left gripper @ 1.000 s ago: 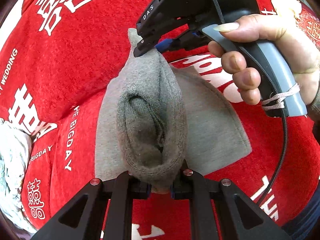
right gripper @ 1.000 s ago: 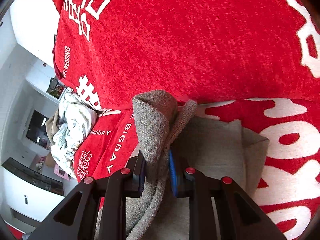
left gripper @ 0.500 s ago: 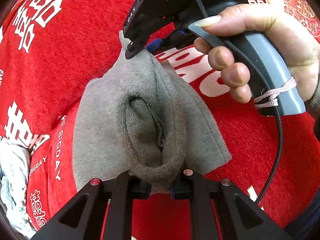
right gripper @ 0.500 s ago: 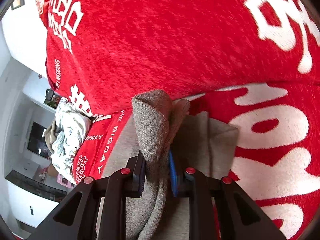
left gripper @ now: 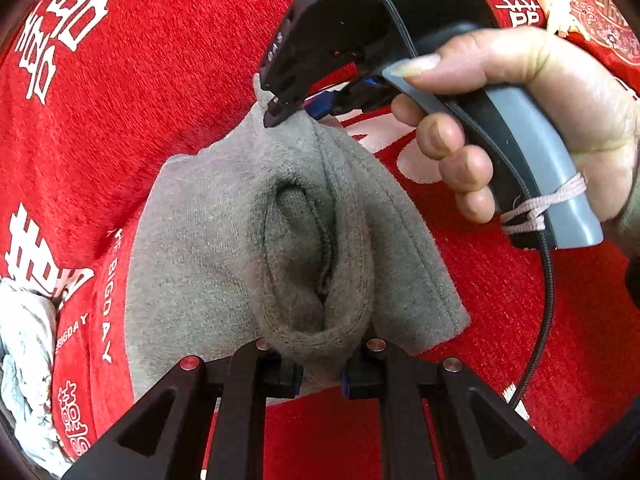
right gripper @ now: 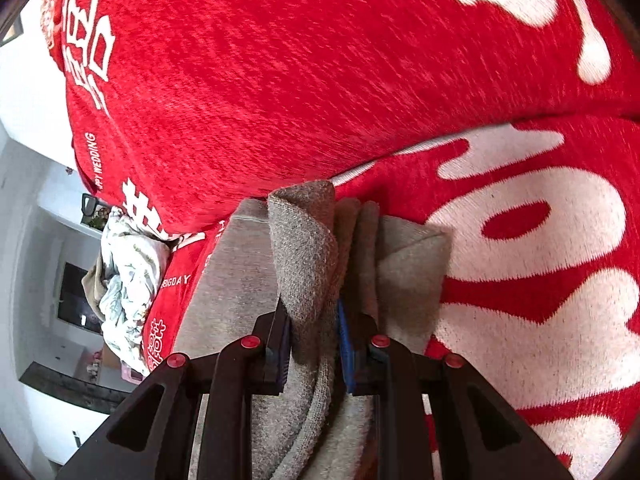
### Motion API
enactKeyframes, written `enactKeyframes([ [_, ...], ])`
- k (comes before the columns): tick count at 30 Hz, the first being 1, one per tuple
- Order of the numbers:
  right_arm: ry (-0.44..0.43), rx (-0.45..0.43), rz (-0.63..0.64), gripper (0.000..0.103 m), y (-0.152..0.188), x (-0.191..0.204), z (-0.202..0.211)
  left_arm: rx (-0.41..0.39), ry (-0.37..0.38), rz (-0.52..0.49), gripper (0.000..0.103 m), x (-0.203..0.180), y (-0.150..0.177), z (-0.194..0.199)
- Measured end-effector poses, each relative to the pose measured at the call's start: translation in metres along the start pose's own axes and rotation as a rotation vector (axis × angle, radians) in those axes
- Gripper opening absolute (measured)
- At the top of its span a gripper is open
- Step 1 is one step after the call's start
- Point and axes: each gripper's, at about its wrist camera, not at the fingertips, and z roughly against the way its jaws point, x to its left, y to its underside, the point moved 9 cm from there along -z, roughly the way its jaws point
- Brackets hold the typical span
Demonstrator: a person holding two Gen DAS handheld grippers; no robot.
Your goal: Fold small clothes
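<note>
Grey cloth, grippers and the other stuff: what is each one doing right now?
Grey garment: partly folded, pinched at two ends, lower part on the red cover.
Left hand-held gripper: shut on the garment's near edge.
Right hand-held gripper: shut on a bunched fold.
Red cover: spread out beneath.
Pale printed cloth: crumpled, lying aside.

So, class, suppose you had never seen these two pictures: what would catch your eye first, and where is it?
The bright red cloth with white lettering fills both views. On it, in the middle, lies a grey garment, its raised fold pinched at the near end by the left hand-held gripper and at the far end by the right hand-held gripper, which a hand holds at upper right in the left view. A crumpled pale cloth sits at the left edge.
</note>
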Motion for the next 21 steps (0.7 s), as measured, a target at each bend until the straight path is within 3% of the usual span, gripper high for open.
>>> enactKeyframes([
  [4,0.048,-0.005,0.021,0.025,0.001,-0.001,0.0,-0.006,0.053,0.024,0.015,0.004,0.001,0.0],
  [6,0.083,-0.008,0.025,0.034,0.001,0.0,0.003,-0.014,0.09,0.048,0.017,0.008,0.002,0.002],
  [7,0.088,-0.01,0.018,0.036,0.001,0.002,0.003,-0.014,0.112,0.059,0.03,0.009,0.002,0.004],
  [8,0.084,-0.018,0.004,0.04,0.001,0.002,0.007,-0.014,0.15,0.075,0.05,0.01,0.002,0.005],
  [10,0.094,-0.039,-0.001,0.048,0.0,0.004,0.015,-0.022,0.217,0.116,0.072,0.012,0.003,0.01],
  [12,0.111,-0.061,-0.005,0.06,0.0,0.006,0.026,-0.054,0.216,0.136,0.073,0.017,0.002,0.018],
  [17,0.119,-0.123,0.02,0.064,0.001,0.025,0.058,-0.063,0.234,0.146,0.073,0.024,0.008,0.029],
  [21,0.09,-0.136,0.12,0.069,0.011,0.067,0.072,-0.108,0.3,0.161,0.073,0.043,0.014,0.05],
])
